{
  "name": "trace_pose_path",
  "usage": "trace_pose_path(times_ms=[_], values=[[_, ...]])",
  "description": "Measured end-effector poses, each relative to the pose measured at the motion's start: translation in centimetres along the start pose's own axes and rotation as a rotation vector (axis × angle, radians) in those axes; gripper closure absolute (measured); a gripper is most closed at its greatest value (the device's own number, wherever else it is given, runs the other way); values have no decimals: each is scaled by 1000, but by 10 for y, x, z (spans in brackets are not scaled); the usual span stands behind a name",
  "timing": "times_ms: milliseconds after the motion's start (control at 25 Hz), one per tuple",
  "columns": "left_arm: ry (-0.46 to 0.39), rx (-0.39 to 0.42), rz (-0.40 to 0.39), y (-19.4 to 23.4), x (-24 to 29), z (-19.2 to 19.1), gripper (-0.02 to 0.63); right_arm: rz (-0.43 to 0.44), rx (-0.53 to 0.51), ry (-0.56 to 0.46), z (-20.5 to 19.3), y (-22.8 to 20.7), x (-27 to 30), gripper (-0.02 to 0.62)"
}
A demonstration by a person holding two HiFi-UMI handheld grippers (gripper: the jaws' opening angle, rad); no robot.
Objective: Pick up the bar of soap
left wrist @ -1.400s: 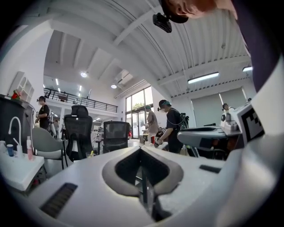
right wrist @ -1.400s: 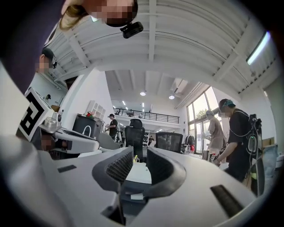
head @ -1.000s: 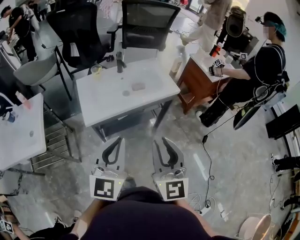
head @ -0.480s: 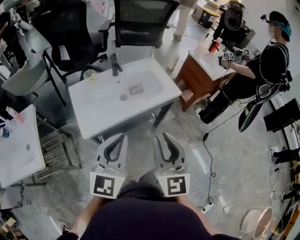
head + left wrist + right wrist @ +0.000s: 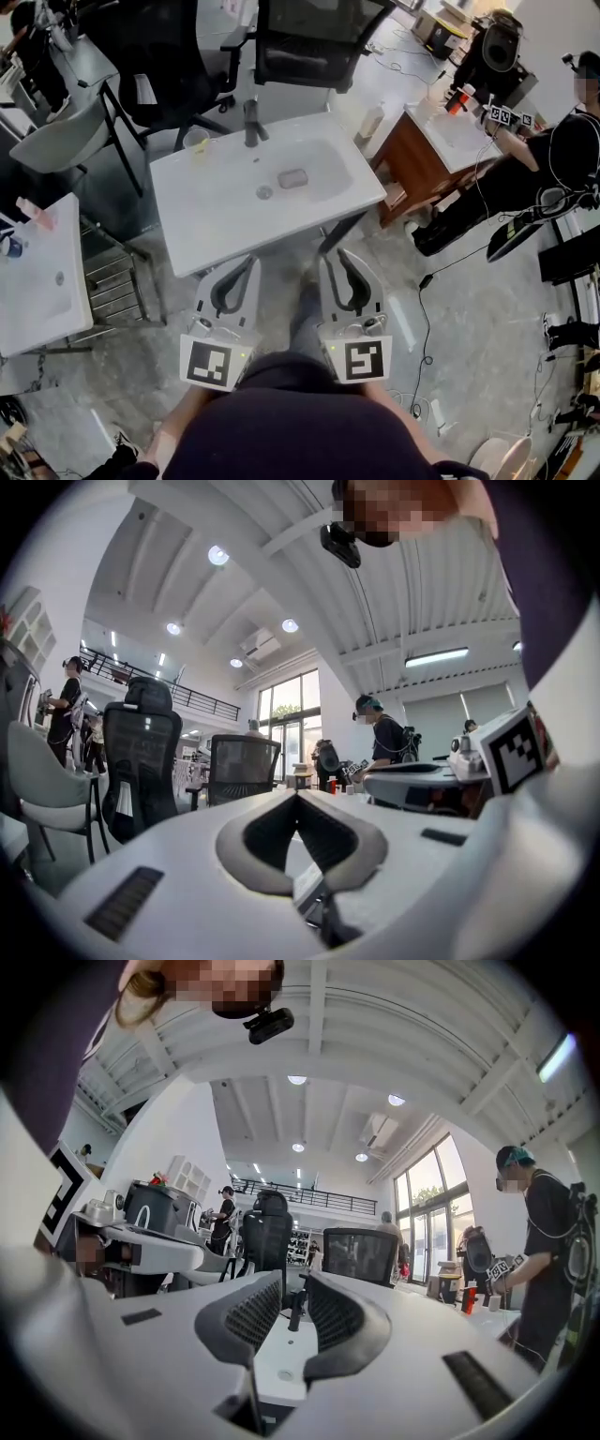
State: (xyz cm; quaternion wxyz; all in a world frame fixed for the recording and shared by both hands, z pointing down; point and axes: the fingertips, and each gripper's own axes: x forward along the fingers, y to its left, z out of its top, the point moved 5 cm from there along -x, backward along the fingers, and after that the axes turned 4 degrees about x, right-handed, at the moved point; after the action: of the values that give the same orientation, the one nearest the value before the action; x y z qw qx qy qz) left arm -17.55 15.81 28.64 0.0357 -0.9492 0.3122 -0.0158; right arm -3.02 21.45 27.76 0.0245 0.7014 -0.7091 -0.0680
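A brownish bar of soap (image 5: 293,178) lies in the basin of a white sink top (image 5: 206,225), just right of the drain (image 5: 265,192), with a dark faucet (image 5: 251,122) behind it. Both grippers are held level at the sink's near edge, short of the soap. My left gripper (image 5: 251,262) (image 5: 298,796) has its jaw tips touching and holds nothing. My right gripper (image 5: 336,255) (image 5: 293,1279) stands open with a narrow gap. In the right gripper view the faucet (image 5: 296,1309) shows through that gap; the soap does not appear in either gripper view.
A clear cup (image 5: 196,141) stands at the sink's back left. Black office chairs (image 5: 314,42) are behind it. A wooden cabinet with another basin (image 5: 422,159) and a seated person (image 5: 553,159) are to the right, a second white sink top (image 5: 37,272) to the left, and cables (image 5: 422,309) on the floor.
Both grippers have come forward side by side up to the sink's near edge, and the sink now sits closer in the head view. Their jaws look the same.
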Motion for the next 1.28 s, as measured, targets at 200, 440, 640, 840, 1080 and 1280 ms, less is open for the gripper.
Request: trace_pose_path(times_ms=[200, 440, 640, 840, 1080, 1280], values=[[3, 10, 78, 20, 31, -4, 609, 68, 15, -45, -4, -19, 45, 499], [1, 2, 206, 39, 87, -4, 609, 206, 20, -63, -17, -55, 113, 499], [19, 19, 371, 60, 132, 4, 609, 343, 43, -84, -15, -90, 178, 499], [54, 37, 463, 67, 183, 11, 609, 478, 44, -91, -17, -117, 230, 499], [66, 41, 542, 73, 235, 11, 609, 593, 57, -93, -26, -145, 275, 499], [62, 55, 580, 78, 267, 8, 609, 654, 58, -90, -36, -160, 299, 499]])
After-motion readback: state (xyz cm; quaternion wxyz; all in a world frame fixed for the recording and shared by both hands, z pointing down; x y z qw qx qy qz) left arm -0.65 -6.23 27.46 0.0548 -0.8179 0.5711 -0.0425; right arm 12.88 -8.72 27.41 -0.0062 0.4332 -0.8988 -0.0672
